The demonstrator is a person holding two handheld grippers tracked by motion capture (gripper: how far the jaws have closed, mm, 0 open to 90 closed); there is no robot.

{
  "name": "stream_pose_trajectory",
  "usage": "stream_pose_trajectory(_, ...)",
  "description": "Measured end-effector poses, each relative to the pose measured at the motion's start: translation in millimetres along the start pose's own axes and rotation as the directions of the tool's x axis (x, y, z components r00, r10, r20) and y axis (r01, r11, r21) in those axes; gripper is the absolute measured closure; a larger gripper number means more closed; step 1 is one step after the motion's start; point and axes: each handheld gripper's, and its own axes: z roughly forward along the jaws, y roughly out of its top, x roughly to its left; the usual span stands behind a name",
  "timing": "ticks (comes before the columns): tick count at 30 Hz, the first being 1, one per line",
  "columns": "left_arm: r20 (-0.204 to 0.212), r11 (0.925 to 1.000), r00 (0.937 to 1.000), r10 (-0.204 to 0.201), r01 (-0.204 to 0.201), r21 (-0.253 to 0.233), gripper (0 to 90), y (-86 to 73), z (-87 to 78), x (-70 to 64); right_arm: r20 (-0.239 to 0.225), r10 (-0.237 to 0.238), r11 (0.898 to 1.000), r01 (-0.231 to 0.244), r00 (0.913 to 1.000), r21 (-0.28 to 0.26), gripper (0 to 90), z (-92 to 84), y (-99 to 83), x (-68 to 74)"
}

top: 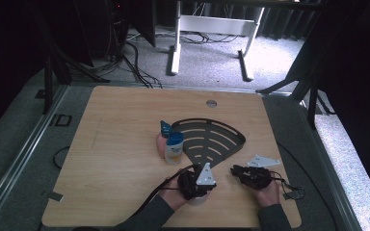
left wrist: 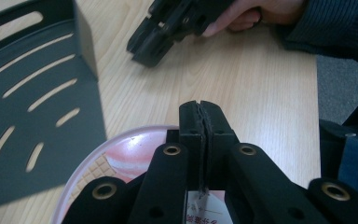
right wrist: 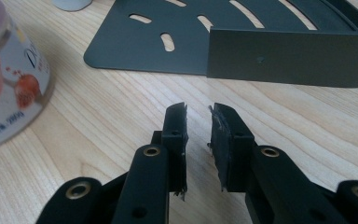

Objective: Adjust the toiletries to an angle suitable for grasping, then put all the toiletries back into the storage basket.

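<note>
Hovering over a pink-lidded can point(left wrist: 121, 158) at the lower middle of the high view, your left gripper point(left wrist: 200, 116) has its jaws pressed together. A scrap of printed label shows at their base, and whether they pinch anything of the can cannot be told. The can point(right wrist: 9, 70) stands upright on the table near its front edge, below and to the left of the black slotted rack point(top: 221, 139).

Your right gripper point(right wrist: 198, 121) rests low over the wood at the lower right, jaws apart with nothing between them, pointing toward the rack's upright wall point(right wrist: 284, 56).

By the look of it, the job is barely begun. The rack's slotted floor lies bare. A white bottle with a blue cap point(top: 174, 149) and a second blue-capped bottle point(top: 165, 127) stand at the rack's left edge, on the table by the look of it, so bottles and can all seem yet to go in.

The light wooden table point(top: 125, 159) carries little else; a round cable port point(top: 211, 103) sits near its far edge. Beyond, grey carpet point(top: 212, 57) fills the upper middle, crossed by the white legs of a desk frame point(top: 174, 53) and loose black cables point(top: 135, 62). Dark curtains point(top: 351, 48) close off the left and right sides.
</note>
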Motion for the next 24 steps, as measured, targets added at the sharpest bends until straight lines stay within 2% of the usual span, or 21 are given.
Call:
stream_pose_trajectory(6, 0.004, 1.0000, 1.0000, 0.008, -0.008, -0.001, 87.2, 11.8, 12.8, 4.7, 0.005, 0.001, 1.000, -0.001, 1.0000, 0.002, 75.3, -0.3, -0.2, -0.6)
stream_pose_trajectory(12, -0.030, 0.9999, 0.9995, 0.001, 0.000, 0.011, 86.4, 18.2, 20.0, 17.7, 0.007, -0.001, 1.000, 0.001, 1.0000, 0.006, 75.8, 0.2, -0.3, -0.6)
stream_pose_trajectory(18, -0.036, 0.9984, 0.9978, -0.055, 0.055, -0.013, 87.3, 18.1, 25.0, 35.2, 0.007, 0.000, 1.000, 0.000, 1.0000, 0.006, 75.8, 0.2, -0.3, -0.4)
stream_pose_trajectory(24, -0.068, 0.9974, 0.9952, -0.071, 0.069, -0.022, 87.2, 20.3, 29.7, 43.1, 0.006, -0.001, 1.000, 0.001, 1.0000, 0.006, 75.5, -0.2, -0.4, -0.3)
